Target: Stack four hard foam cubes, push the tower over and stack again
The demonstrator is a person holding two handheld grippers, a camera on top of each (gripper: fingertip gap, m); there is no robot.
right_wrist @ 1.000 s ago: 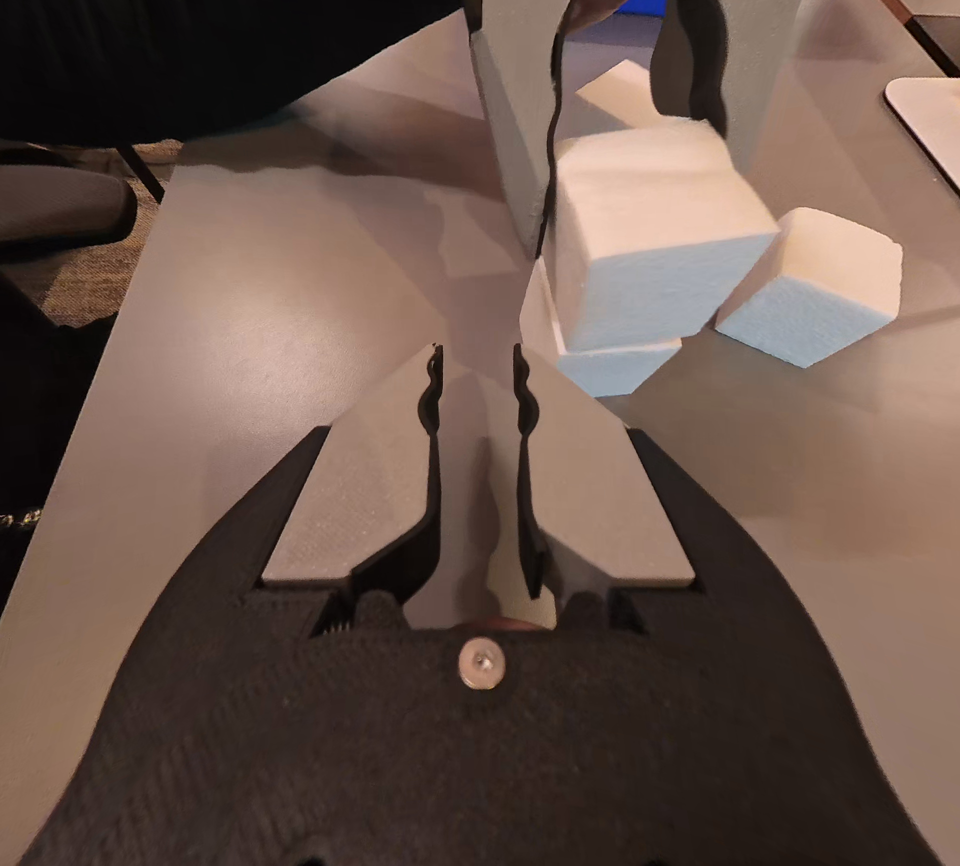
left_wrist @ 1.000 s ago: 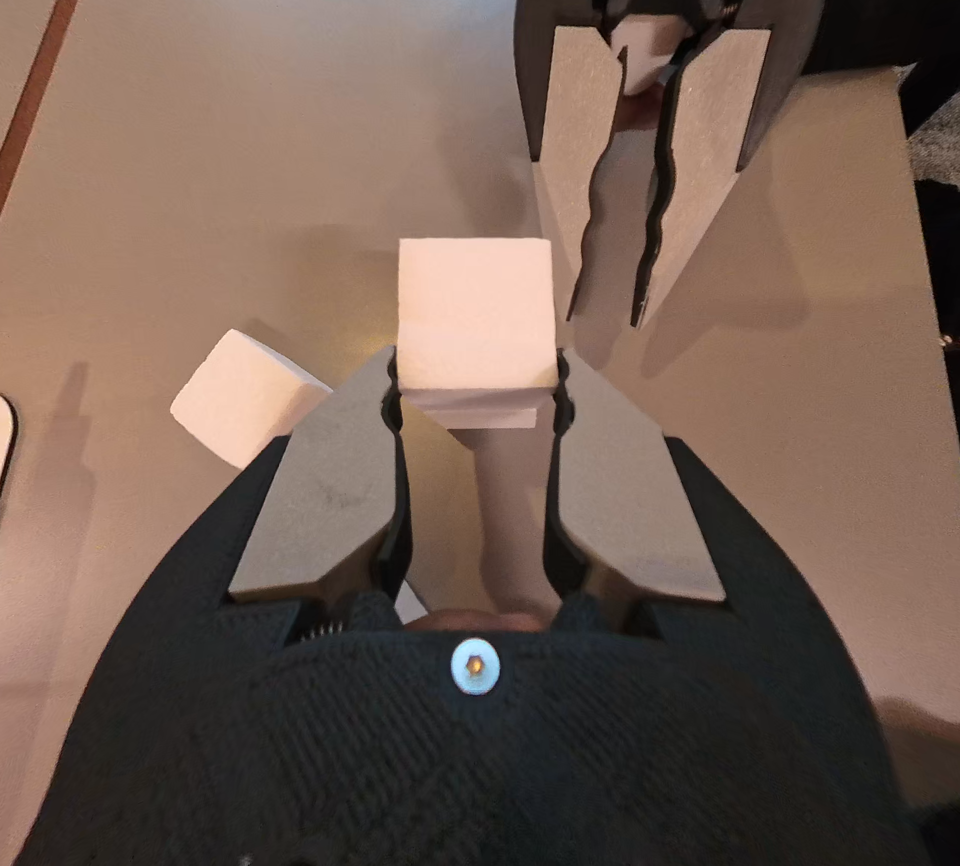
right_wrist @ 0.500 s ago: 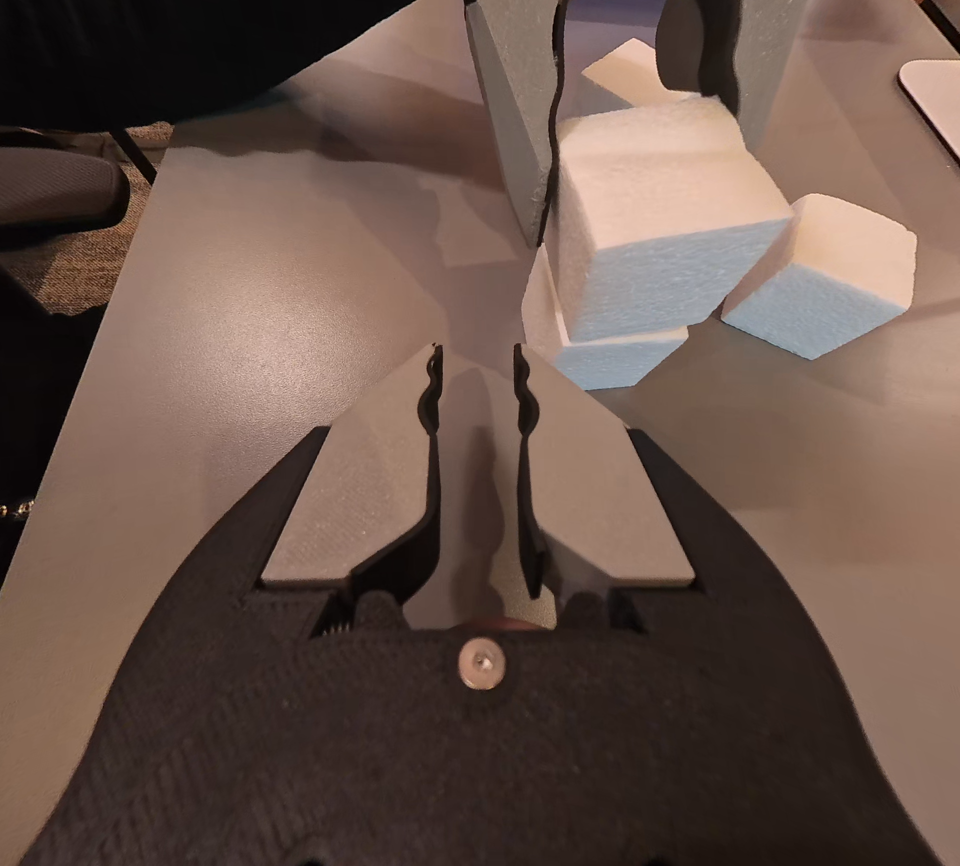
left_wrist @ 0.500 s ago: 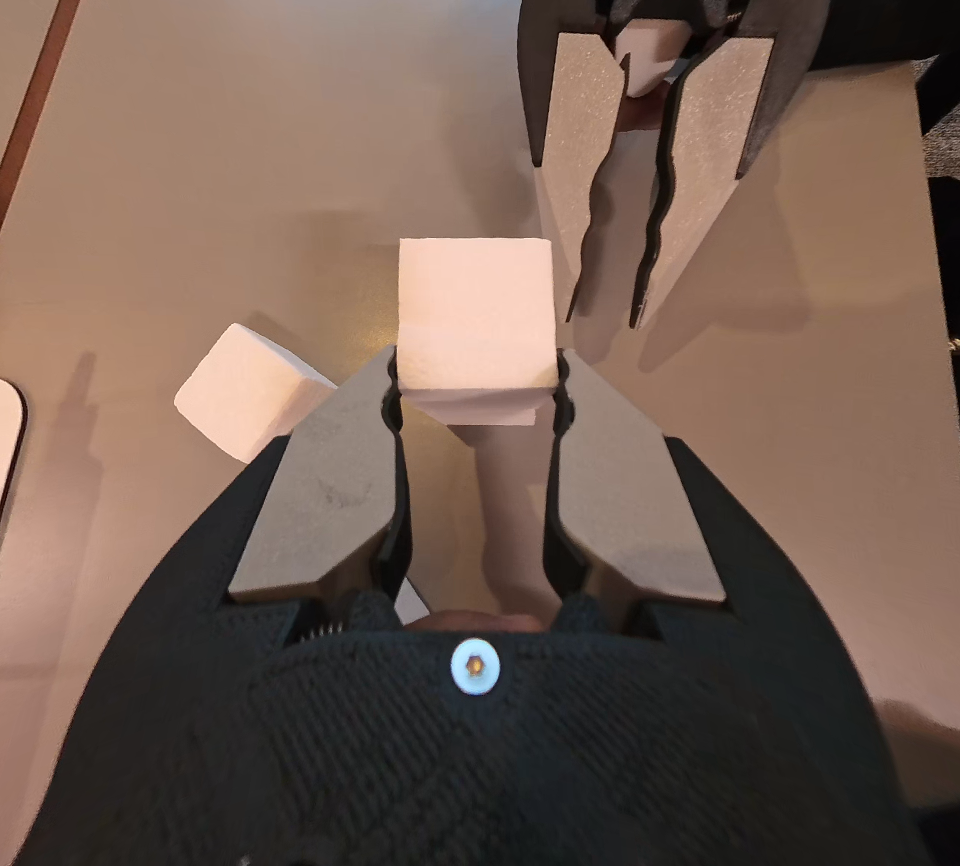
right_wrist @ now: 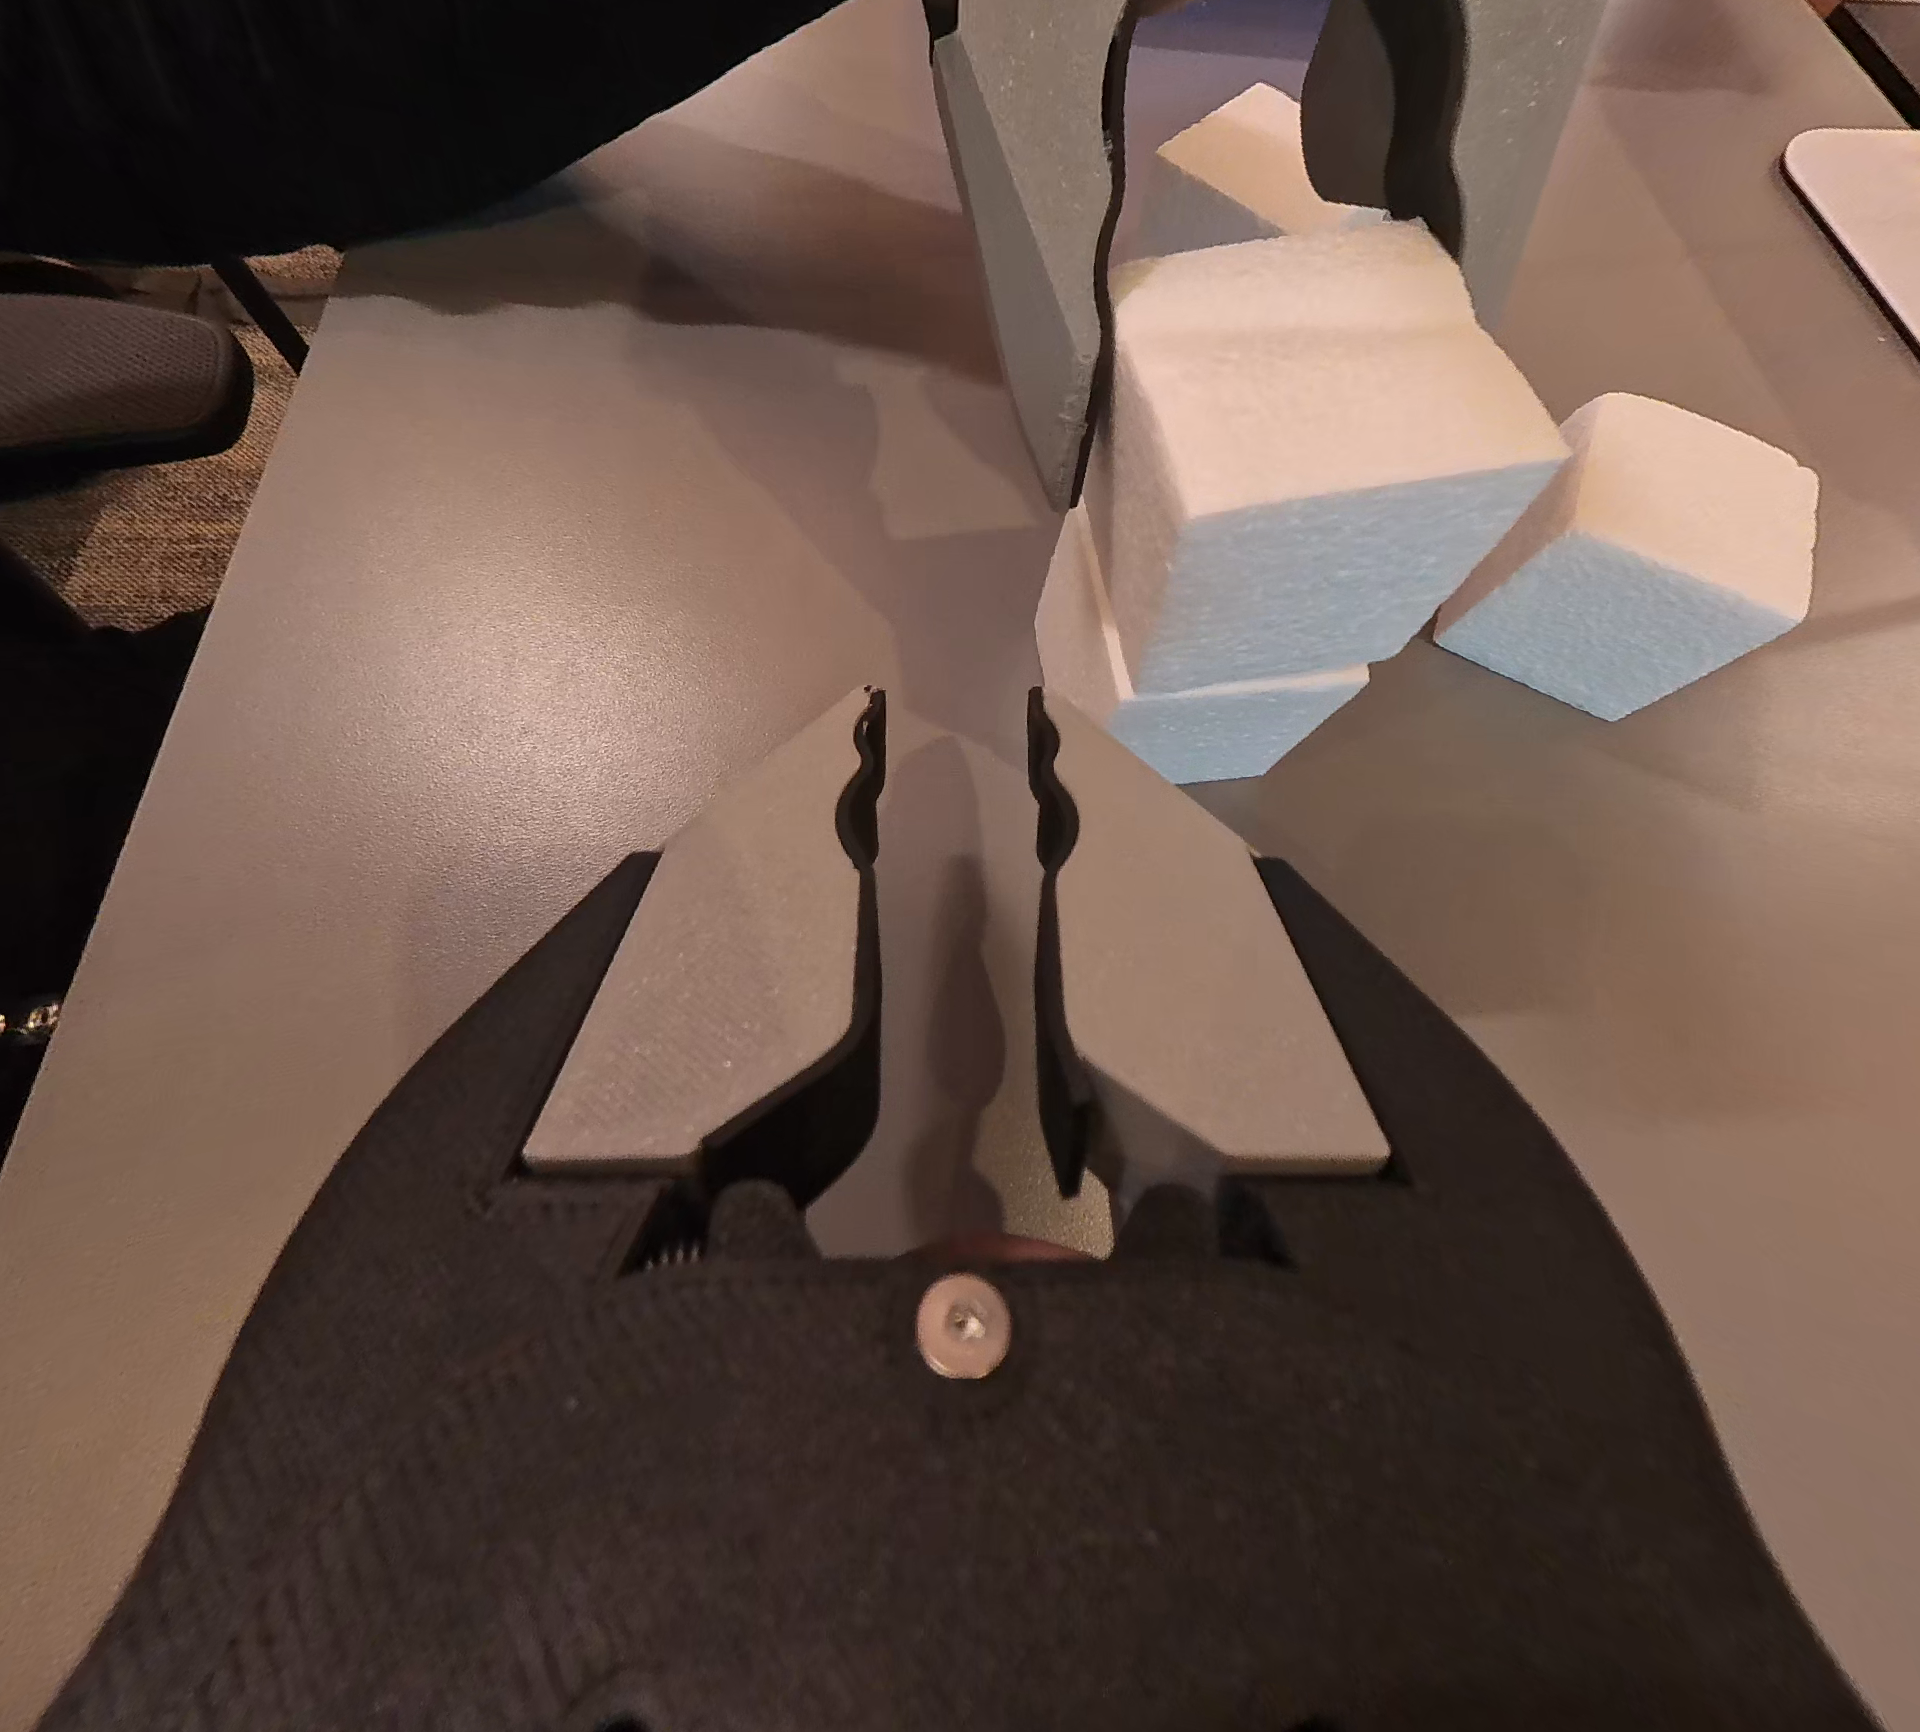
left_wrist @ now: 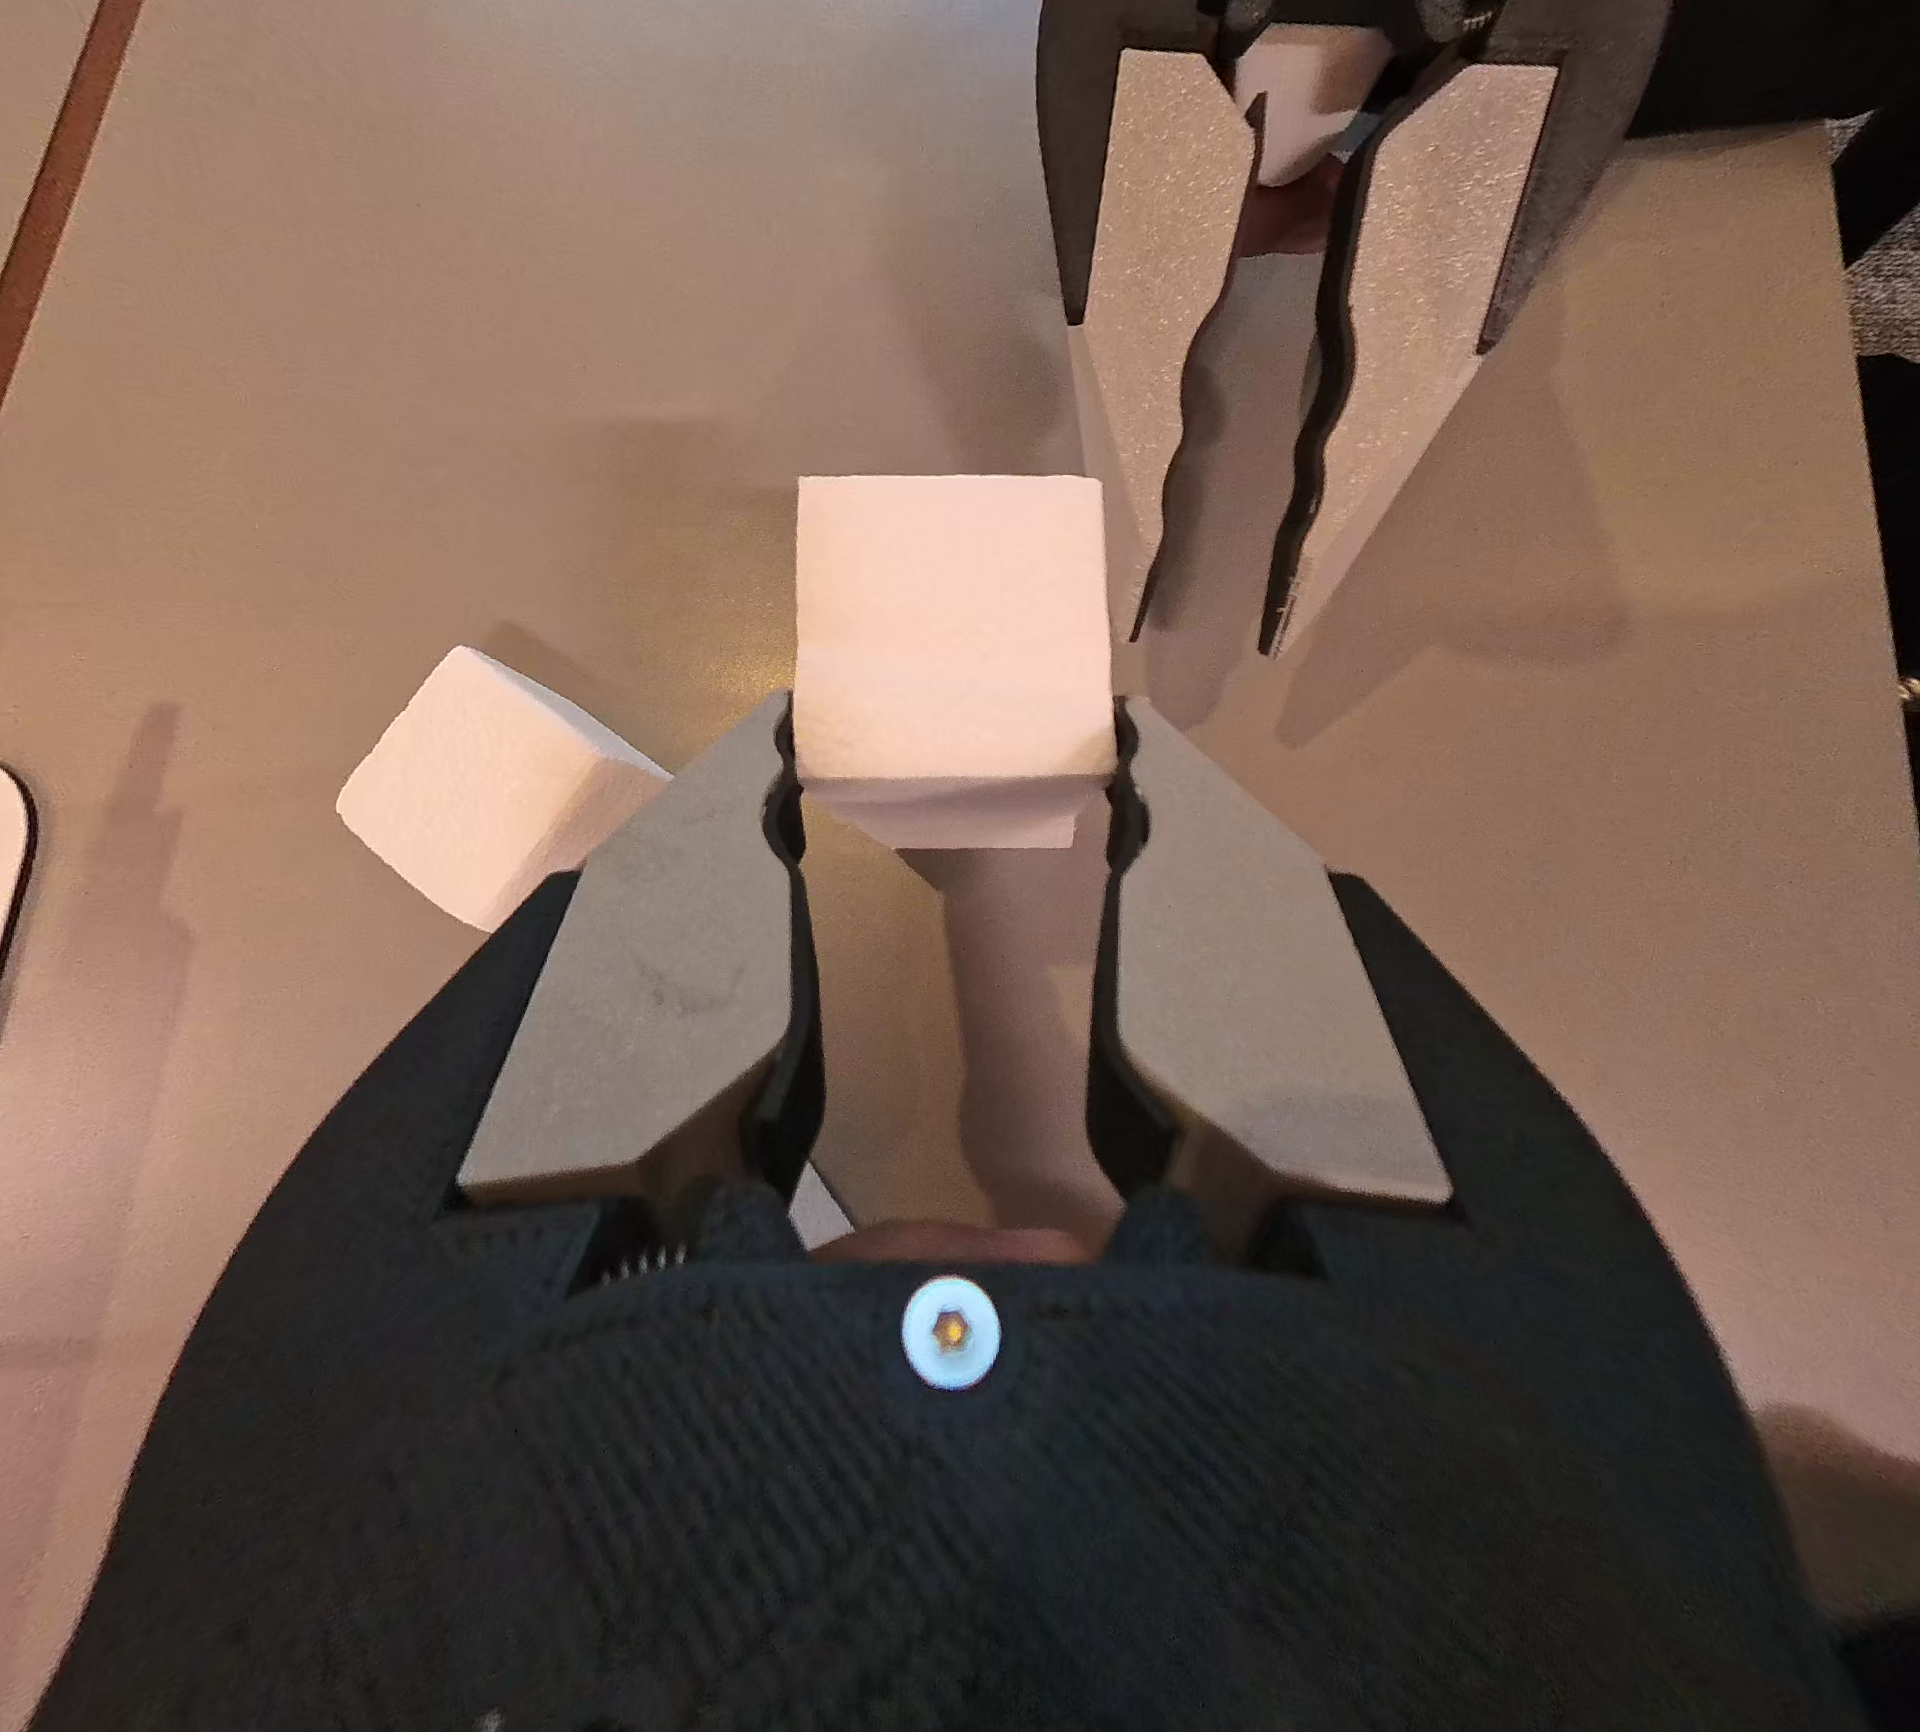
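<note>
My left gripper [left_wrist: 951, 737] is shut on a white foam cube [left_wrist: 948, 622] and holds it on top of a second cube [left_wrist: 966, 828], slightly askew. In the right wrist view the held cube [right_wrist: 1320, 456] sits over the lower one [right_wrist: 1226, 726]. A third cube [left_wrist: 488, 799] lies loose on the table beside them, seen also in the right wrist view [right_wrist: 1642, 581]. A fourth cube [right_wrist: 1247, 155] lies behind the left gripper's fingers [right_wrist: 1029, 228]. My right gripper [right_wrist: 956, 706] is open and empty, low over the table just beside the two stacked cubes; it also shows in the left wrist view [left_wrist: 1205, 643].
The grey table [right_wrist: 520, 643] ends at an edge on the right gripper's side, with a chair [right_wrist: 104, 373] beyond it. A flat white object with a dark rim [right_wrist: 1860, 228] lies past the loose cube. A brown strip [left_wrist: 94, 72] runs along the table.
Almost nothing has moved. My left gripper still holds the cube over the lower one, and the right gripper stays beside them with the same gap.
</note>
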